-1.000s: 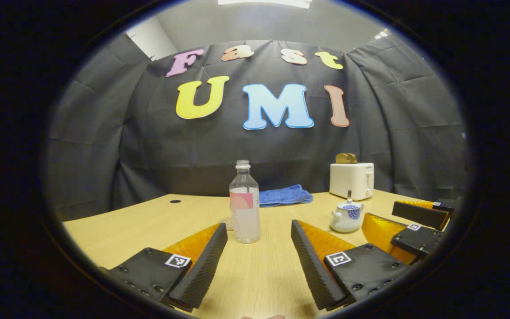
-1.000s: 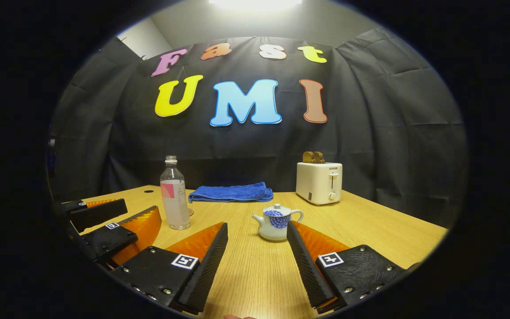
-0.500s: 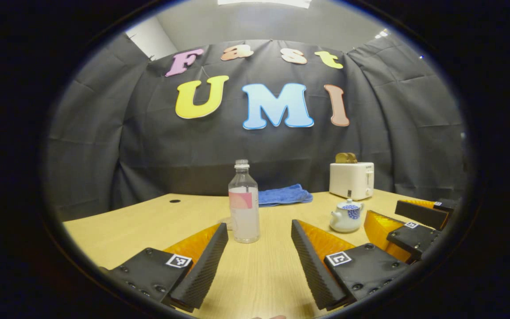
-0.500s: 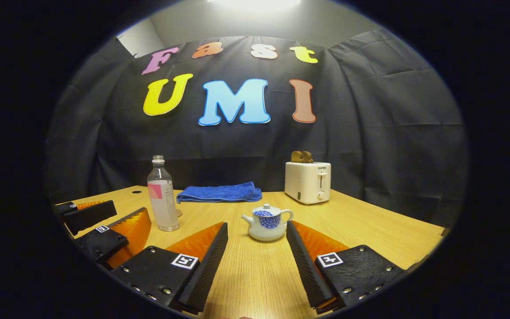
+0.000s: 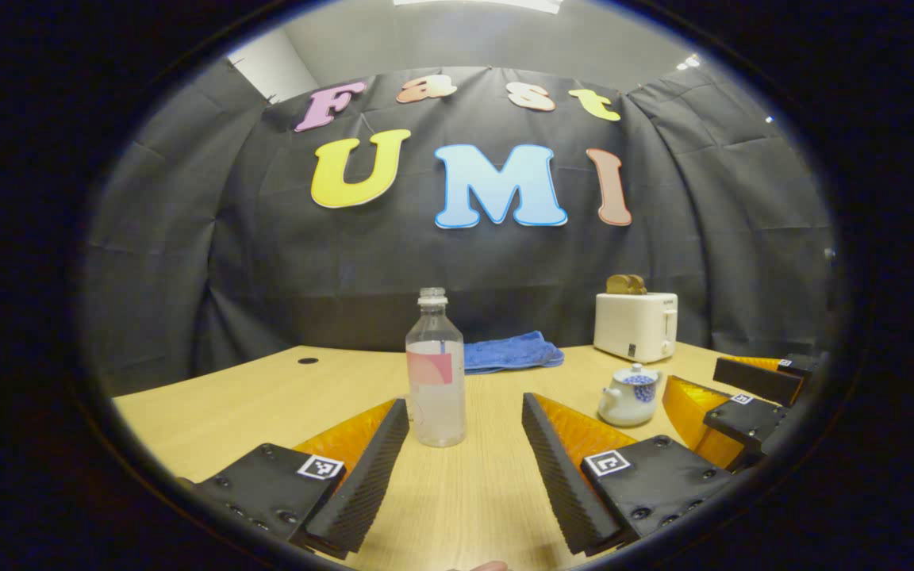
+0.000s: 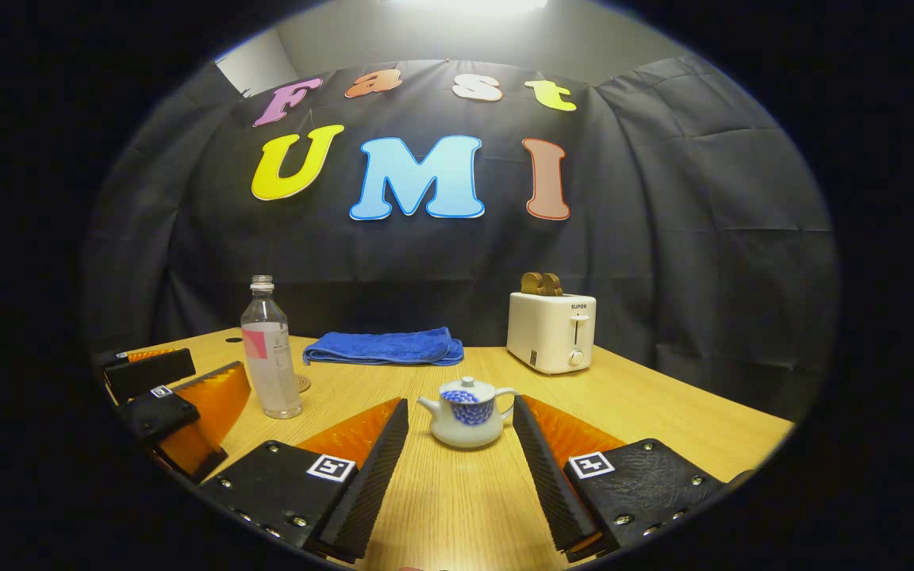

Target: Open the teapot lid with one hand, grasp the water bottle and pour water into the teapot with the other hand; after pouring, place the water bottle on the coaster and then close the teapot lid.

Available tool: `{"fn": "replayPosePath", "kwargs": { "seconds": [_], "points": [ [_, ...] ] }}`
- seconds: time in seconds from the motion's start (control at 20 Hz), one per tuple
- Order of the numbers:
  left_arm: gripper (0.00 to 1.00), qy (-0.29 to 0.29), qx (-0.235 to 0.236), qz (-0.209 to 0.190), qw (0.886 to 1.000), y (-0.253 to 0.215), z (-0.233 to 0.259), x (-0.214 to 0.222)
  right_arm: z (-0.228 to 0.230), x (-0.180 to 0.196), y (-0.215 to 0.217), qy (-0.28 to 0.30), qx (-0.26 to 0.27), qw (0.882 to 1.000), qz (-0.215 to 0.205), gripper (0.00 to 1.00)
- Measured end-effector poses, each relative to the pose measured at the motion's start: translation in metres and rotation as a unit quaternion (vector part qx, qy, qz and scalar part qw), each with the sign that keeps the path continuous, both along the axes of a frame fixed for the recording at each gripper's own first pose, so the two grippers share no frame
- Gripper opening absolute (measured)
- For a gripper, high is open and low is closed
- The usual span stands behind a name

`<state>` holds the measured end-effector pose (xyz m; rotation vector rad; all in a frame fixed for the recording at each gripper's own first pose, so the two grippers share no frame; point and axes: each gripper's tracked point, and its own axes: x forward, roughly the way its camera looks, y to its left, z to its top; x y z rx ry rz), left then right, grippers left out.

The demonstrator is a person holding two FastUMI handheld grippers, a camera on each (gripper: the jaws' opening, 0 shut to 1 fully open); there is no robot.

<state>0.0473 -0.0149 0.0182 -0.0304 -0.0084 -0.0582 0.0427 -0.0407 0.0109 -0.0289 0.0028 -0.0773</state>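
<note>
Bare wooden table [image 6: 663, 412] surrounds the upright clear plastic water bottle [image 5: 435, 373] (long axis vertical) and lidded white-and-blue teapot [image 6: 465, 411], spout pointing frame-left. Left gripper [image 5: 465, 452] and right gripper [image 6: 457, 452] are spread, empty; a coaster [image 6: 301, 384], probably, sits behind the bottle.

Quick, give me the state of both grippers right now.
Left gripper: open, holding nothing, bottle ahead between its fingers.
Right gripper: open, holding nothing, teapot ahead between its fingers.

A: Where does the left gripper view look from?
B: Low over the table [image 5: 211, 396], facing the back wall, near the bottle [image 5: 435, 369]; the right gripper view sits likewise, near the teapot [image 6: 465, 412]; both share bottle, teapot, towel [image 6: 382, 347], toaster [image 6: 551, 331].
</note>
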Motion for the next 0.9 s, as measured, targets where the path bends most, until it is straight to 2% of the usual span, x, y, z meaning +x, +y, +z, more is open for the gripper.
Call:
{"fn": "replayPosePath", "kwargs": {
  "seconds": [0.25,0.45,0.85,0.9],
  "points": [
    [1.0,-0.002,-0.014,0.003,1.0,0.013,0.013,0.033,0.0,0.048,-0.008,0.027,0.01,1.0,-0.006,0.82],
    [1.0,-0.003,0.005,0.0,1.0,0.019,0.014,0.053,-0.007,0.078,-0.011,0.046,0.005,0.999,-0.011,0.82],
    [1.0,-0.014,0.006,-0.023,1.0,0.015,0.029,0.077,-0.019,0.109,-0.016,0.07,0.018,0.997,-0.022,0.82],
    [1.0,-0.019,0.004,-0.022,1.0,0.017,0.032,0.079,-0.023,0.114,-0.017,0.078,0.024,0.996,-0.026,0.75]
  ]
}}
